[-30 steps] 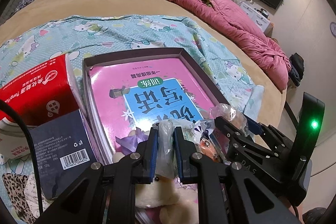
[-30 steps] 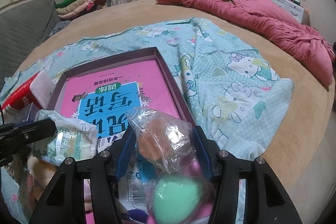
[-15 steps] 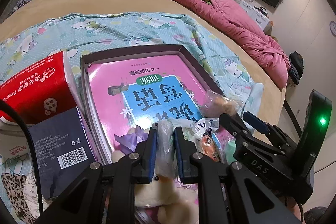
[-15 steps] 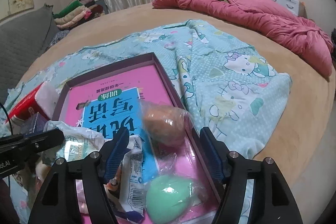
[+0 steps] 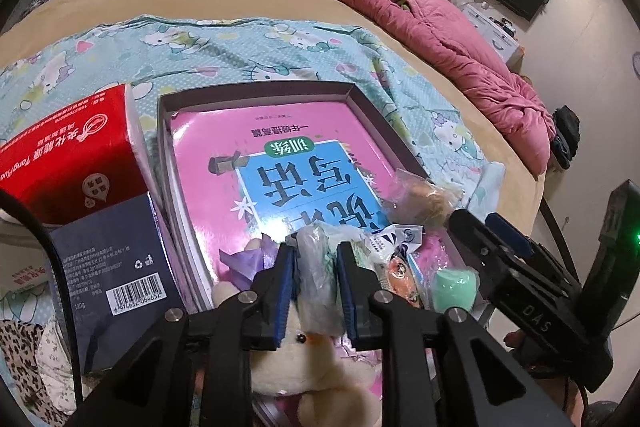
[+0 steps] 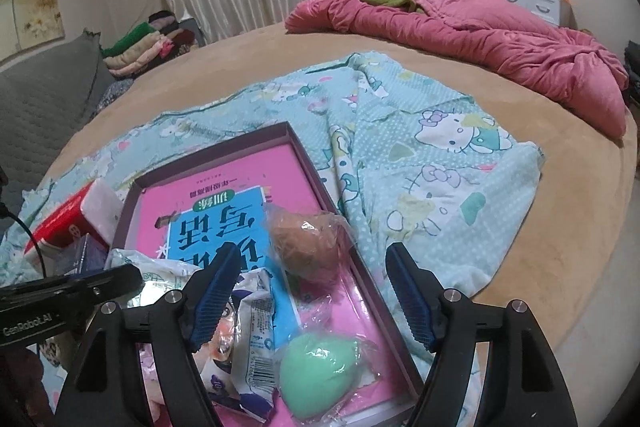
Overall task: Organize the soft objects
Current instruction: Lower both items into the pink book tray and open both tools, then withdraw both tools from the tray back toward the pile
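A shallow dark purple box [image 6: 224, 143] on the bed holds a pink book [image 5: 280, 131]. On the book lie an orange sponge in a clear bag [image 6: 308, 243], a green egg-shaped sponge [image 6: 320, 375], a white snack packet [image 6: 252, 323] and a cream plush toy [image 5: 296, 359]. My right gripper [image 6: 313, 251] is open and its jaws are opening. The orange sponge lies loose just beyond its fingertips. My left gripper [image 5: 315, 249] holds a pale plastic-wrapped packet [image 5: 318, 279] over the plush toy. Its jaws are opening, and the pads still touch the packet.
A red tissue pack [image 5: 68, 155] and a dark blue carton [image 5: 112, 263] stand left of the box. A cartoon-cat sheet [image 6: 440, 155] lies under and right of it. A pink quilt [image 6: 480, 39] lies at the far right, with folded clothes [image 6: 148, 43] at the back left.
The right jaws have spread and let go of the orange sponge bag, which now rests in the box. The right gripper drew back a little. The left jaws parted slightly around the packet.
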